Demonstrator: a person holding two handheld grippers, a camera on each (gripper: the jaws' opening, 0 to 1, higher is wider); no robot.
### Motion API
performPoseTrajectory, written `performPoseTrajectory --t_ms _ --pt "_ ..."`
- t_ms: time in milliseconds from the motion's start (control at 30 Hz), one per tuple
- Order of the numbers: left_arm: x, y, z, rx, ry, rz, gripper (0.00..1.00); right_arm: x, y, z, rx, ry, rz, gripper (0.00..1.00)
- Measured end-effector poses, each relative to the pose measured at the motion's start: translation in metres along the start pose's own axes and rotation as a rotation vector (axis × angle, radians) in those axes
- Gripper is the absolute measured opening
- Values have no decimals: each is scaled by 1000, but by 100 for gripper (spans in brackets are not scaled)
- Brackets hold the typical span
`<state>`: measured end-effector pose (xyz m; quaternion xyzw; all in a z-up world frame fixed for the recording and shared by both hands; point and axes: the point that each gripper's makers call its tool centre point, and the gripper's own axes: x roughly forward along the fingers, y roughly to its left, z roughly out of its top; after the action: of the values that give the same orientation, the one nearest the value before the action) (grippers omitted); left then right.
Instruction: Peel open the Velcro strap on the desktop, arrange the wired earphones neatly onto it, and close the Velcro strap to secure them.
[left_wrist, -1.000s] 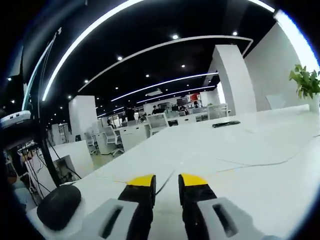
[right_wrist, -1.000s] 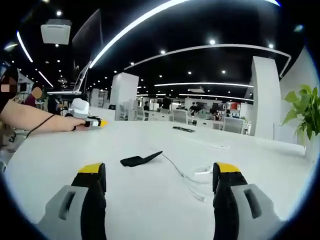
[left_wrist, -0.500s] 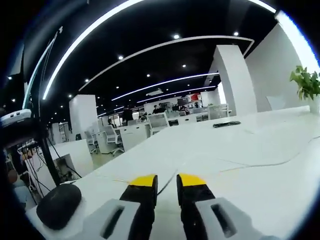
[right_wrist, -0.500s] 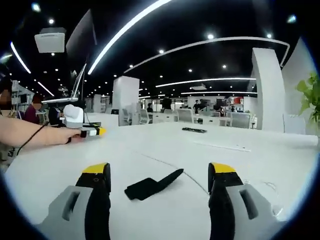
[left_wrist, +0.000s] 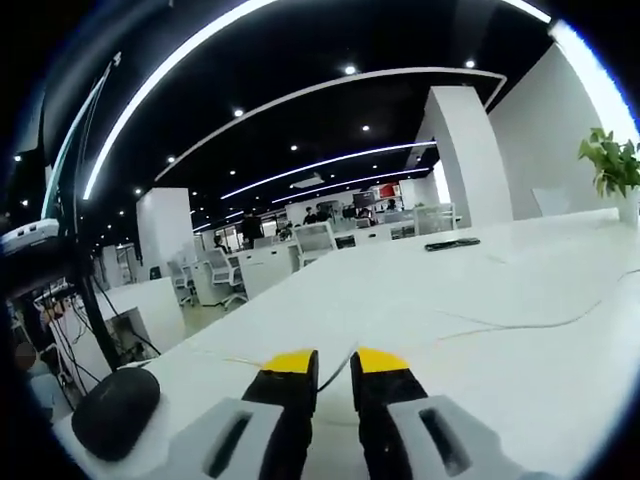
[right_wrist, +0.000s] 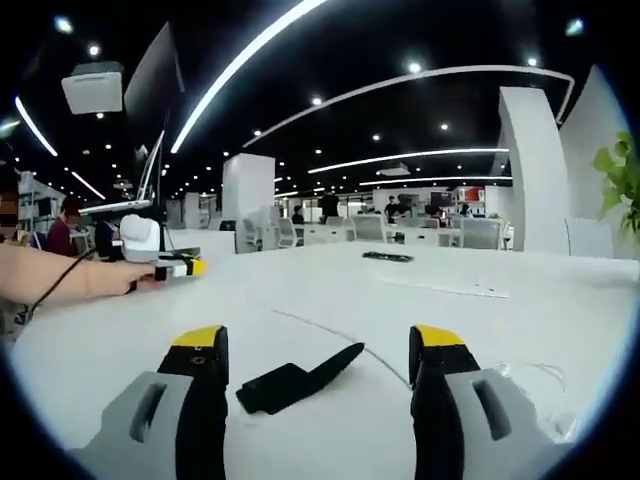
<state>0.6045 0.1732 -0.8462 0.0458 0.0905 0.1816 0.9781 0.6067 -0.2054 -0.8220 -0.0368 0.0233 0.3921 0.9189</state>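
Left gripper view: left gripper low over the white desktop, jaws nearly together with only a narrow slit between the yellow tips, nothing held between them. A thin cable running across the desktop ahead of the jaws and off to their right, passing toward the slit (whether touching the tips — cannot tell). A black mouse to the left of the jaws, near the desk edge. A dark flat object far ahead, right of the jaw line. A green plant far off to the right.

Right gripper view: right gripper with jaws wide apart, gripping nothing. Velcro strap flat on the desktop between the two jaws, a little nearer to the left one — black, its narrower end pointing ahead and to the right, strap apart from both jaws. White earphone wire running from ahead-left toward the strap's narrow end; pale loops of the wired earphones just right of the right jaw (blurred, shape not clear). Far ahead on the left, a person's hand holding the left gripper, its yellow tips pointing right.
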Motion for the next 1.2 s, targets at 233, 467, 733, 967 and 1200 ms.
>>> performPoseTrajectory --t_ms 233,467,733,967,1200 --pt "0 0 0 -8 5 -7 17 1 3 -5 -20 28 1 73" --pt "-2 -4 -1 -42 3 -32 14 1 3 -7 -29 39 -6 73" --pt "-3 -7 -1 -29 10 -47 5 1 2 -8 -30 39 -9 73" --pt "-3 -9 -1 -36 12 -55 5 1 2 -8 -30 39 -6 73" --pt "-6 -12 -1 -62 17 -77 5 -1 7 -8 -15 44 28 70"
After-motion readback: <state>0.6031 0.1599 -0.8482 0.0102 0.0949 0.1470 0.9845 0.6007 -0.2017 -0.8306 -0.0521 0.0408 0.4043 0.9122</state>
